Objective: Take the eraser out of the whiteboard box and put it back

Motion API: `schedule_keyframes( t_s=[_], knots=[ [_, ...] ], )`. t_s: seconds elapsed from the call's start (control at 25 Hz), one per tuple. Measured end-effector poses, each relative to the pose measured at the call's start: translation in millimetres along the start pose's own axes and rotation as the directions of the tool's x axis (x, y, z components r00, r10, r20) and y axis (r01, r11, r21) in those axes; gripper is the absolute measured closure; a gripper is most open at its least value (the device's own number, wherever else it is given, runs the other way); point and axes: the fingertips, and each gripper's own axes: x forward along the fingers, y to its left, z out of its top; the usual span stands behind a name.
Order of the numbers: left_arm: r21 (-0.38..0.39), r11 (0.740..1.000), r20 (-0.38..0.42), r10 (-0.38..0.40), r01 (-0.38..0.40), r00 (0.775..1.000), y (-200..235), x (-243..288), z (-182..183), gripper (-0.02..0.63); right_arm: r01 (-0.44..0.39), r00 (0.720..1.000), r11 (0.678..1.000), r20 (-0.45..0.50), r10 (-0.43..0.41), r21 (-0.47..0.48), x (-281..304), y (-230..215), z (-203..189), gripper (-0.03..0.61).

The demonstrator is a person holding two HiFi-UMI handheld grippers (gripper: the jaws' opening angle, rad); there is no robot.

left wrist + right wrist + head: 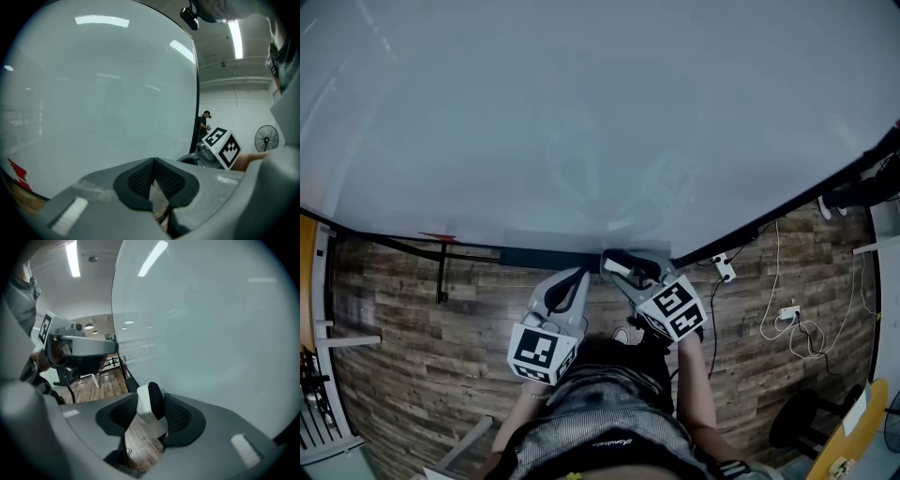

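Observation:
The eraser [149, 405], white plastic with a black felt side, stands on edge between the pads of my right gripper [152, 401], which is shut on it. In the head view the same eraser [620, 267] is held at the right gripper [625, 266], just above the right end of the dark whiteboard box [542, 258] that runs along the lower edge of the whiteboard [581, 112]. My left gripper [580, 276] hovers beside it to the left, near the box. Its fingertips meet and hold nothing [153, 161].
Wooden floor lies below the board. A power strip [724, 268] and white cables [792, 314] trail at the right, with a fan [797, 427] at the lower right. A black stand leg [441, 277] hangs at the left. A person [203, 123] stands far off.

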Motion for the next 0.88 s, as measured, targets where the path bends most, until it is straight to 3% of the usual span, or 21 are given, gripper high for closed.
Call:
schedule_keyframes(
  t_s=[0.32,0.88],
  knots=[
    [-0.008,1.0,-0.006,-0.005,0.005,1.0,-2,1,-2,0.611,-0.005,0.999,1.0,0.04,0.004,0.008,-5,-1,8,0.348],
    [-0.001,1.0,-0.016,-0.016,0.016,1.0,-12,-5,-6,0.611,0.005,0.998,1.0,0.066,-0.006,0.004,-17,6,11,0.344]
  ],
)
